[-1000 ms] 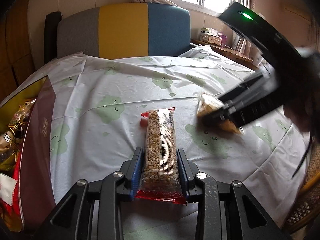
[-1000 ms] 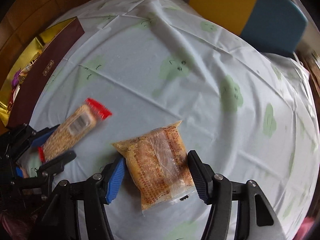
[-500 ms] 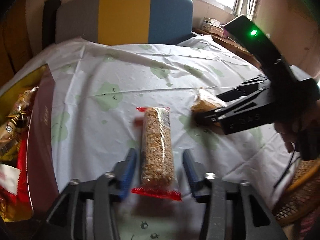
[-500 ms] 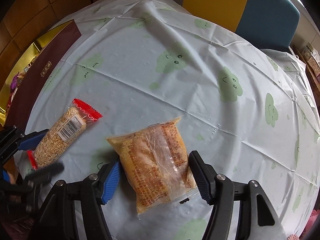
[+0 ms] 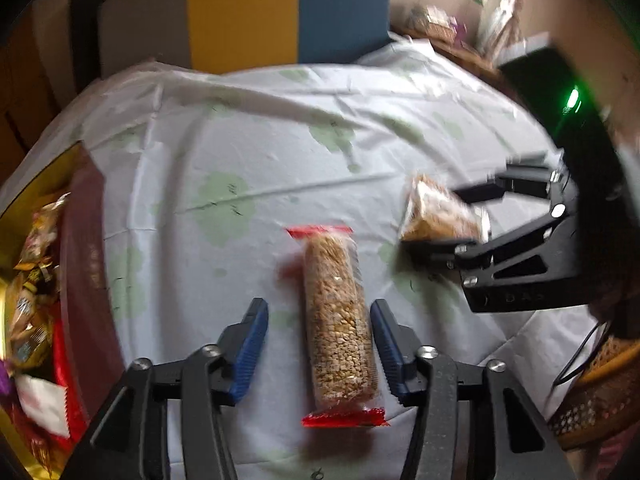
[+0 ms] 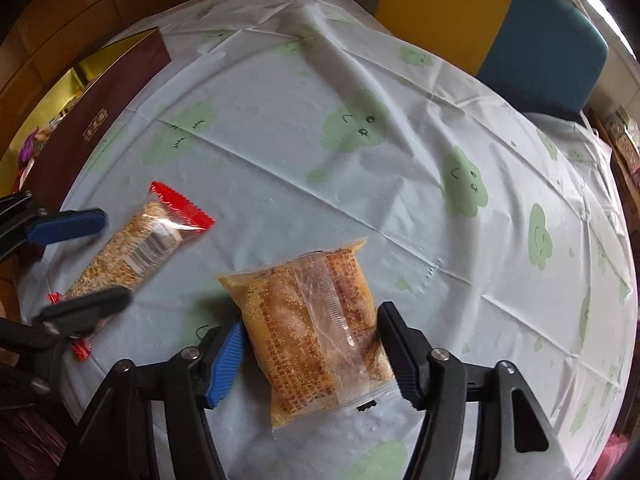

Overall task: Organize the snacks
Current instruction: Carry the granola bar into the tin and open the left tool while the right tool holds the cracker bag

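A long grain bar in a clear wrapper with red ends (image 5: pixel 338 320) lies flat on the tablecloth between the fingers of my left gripper (image 5: pixel 320 340), which is open and not touching it. It also shows in the right wrist view (image 6: pixel 132 256). A square orange snack packet (image 6: pixel 312 320) lies on the cloth between the fingers of my right gripper (image 6: pixel 310 352), which is open around it. The packet (image 5: pixel 438 212) and the right gripper (image 5: pixel 460 220) also show in the left wrist view.
A dark red box with a gold inside (image 5: pixel 84 264) holds several wrapped snacks at the table's left edge; it also shows in the right wrist view (image 6: pixel 100 108). The tablecloth (image 6: pixel 400 160) has green cloud prints. A grey, yellow and blue chair back (image 5: pixel 244 16) stands behind. A wicker basket (image 5: pixel 592 400) sits low right.
My left gripper opened and let go of the grain bar, which now lies on the cloth. My right gripper opened wider and the orange packet rests on the table.
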